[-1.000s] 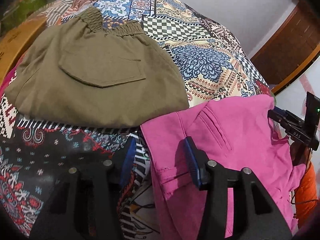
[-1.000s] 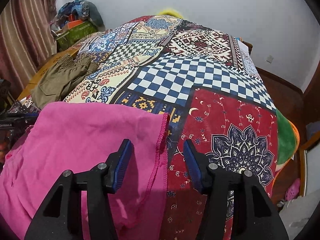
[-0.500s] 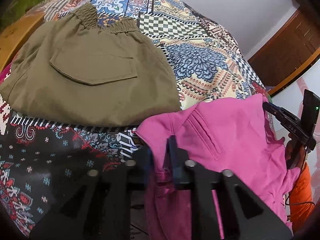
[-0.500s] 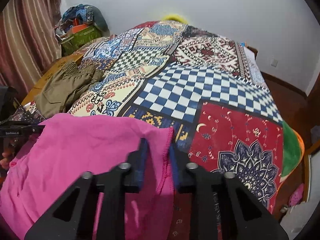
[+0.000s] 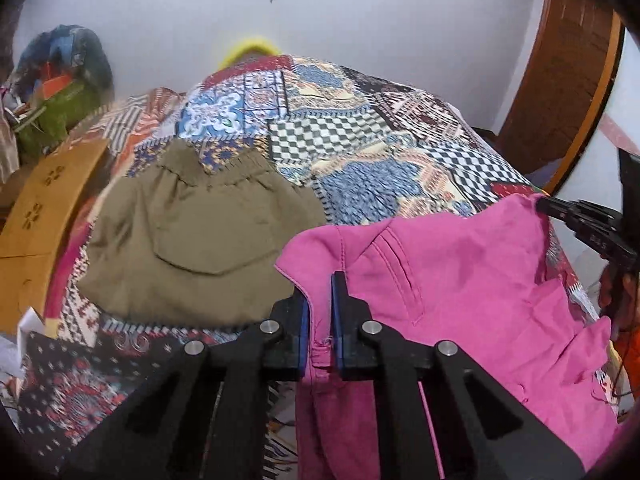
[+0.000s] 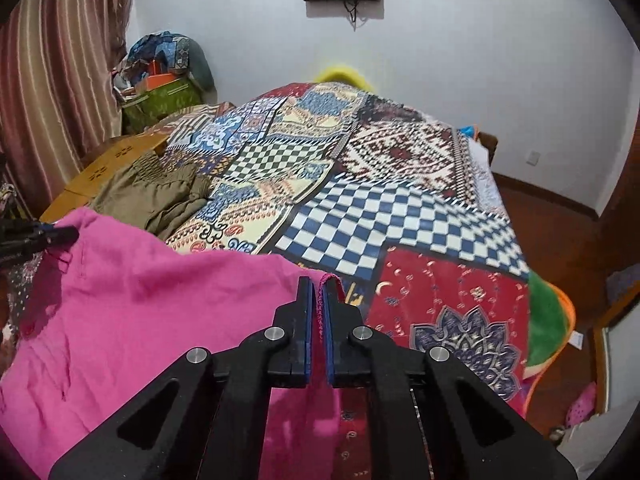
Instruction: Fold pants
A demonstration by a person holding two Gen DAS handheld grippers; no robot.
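Pink fabric is what you are gripping with both tools: the left tool (image 5: 320, 312) is clenching 1 corner of the pink pants (image 5: 460, 280), the right tool (image 6: 318, 312) is clenching the stitched hem edge. The pants are lying at the bed's (image 6: 400, 220) near edge, beside the olive shorts (image 5: 192, 240). Keep both grips level and taut while lifting, so the fold is landing straight.
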